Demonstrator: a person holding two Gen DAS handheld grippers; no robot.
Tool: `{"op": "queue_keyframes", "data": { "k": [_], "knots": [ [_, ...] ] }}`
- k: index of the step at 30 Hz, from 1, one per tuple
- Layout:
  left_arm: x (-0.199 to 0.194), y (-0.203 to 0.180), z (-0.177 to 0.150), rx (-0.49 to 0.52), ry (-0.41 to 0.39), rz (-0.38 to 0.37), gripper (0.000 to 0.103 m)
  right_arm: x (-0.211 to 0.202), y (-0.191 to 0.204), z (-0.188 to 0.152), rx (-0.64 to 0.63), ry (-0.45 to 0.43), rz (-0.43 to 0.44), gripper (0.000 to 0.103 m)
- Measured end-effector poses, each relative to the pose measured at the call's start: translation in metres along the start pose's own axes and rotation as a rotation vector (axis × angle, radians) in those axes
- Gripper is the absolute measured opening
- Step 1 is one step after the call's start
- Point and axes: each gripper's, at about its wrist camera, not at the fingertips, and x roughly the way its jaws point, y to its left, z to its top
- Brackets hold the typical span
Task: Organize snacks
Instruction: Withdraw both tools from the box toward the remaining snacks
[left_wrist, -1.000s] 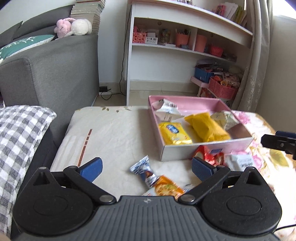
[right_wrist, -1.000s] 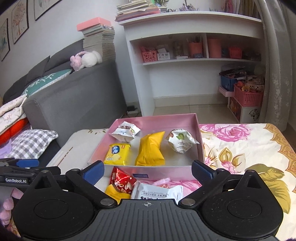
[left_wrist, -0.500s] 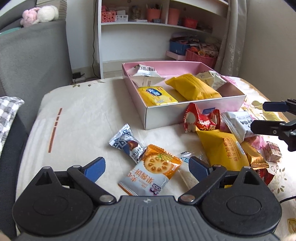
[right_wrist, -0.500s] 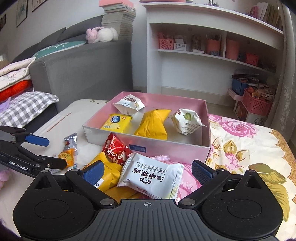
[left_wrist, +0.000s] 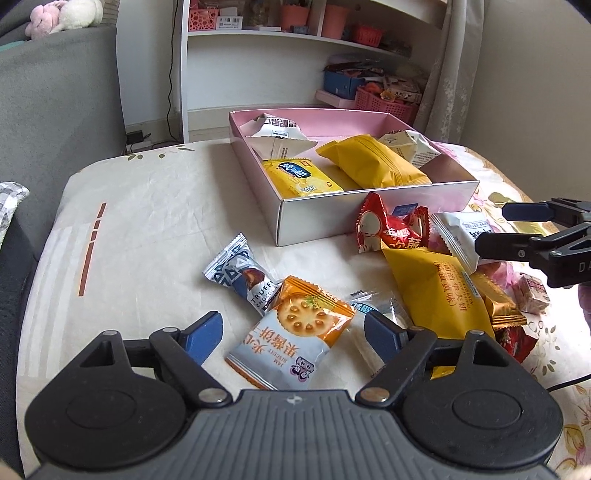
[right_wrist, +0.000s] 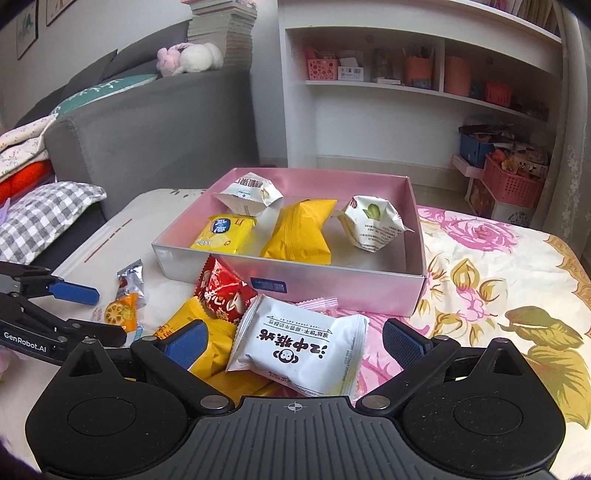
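A pink box (left_wrist: 332, 218) (right_wrist: 332, 288) stands on the table and holds several yellow and white snack packets. Loose snacks lie in front of it. My left gripper (left_wrist: 293, 330) hangs low over an orange jam biscuit packet (left_wrist: 295, 332). Its jaws are closing with the packet between them, and a gap shows at each pad. A truffle chocolate (left_wrist: 243, 277) lies just beyond. My right gripper (right_wrist: 295, 339) is open, its fingers on either side of a white packet (right_wrist: 303, 343), which rests on a yellow packet (right_wrist: 214, 343) beside a red one (right_wrist: 221, 291).
A grey sofa (right_wrist: 147, 129) with a checked cushion (right_wrist: 44, 218) stands to the left. A white shelf unit (right_wrist: 406, 110) and a pink basket (right_wrist: 513, 181) are behind the table. The floral cloth (right_wrist: 498, 258) covers the table's right side.
Both grippers sank and tipped down toward the loose snacks. The left jaws narrowed around the jam biscuit packet; the right jaws kept their width.
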Motion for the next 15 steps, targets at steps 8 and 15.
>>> {"op": "queue_keyframes", "data": {
  "k": [8, 15],
  "knots": [
    [0.001, 0.0, -0.002, 0.022, 0.023, -0.045, 0.08, 0.006, -0.003, -0.001, 0.043, 0.021, 0.012, 0.102],
    [0.003, 0.003, -0.002, 0.018, 0.038, -0.059, 0.076, 0.017, -0.006, -0.004, 0.075, 0.054, -0.004, 0.102]
  ]
}}
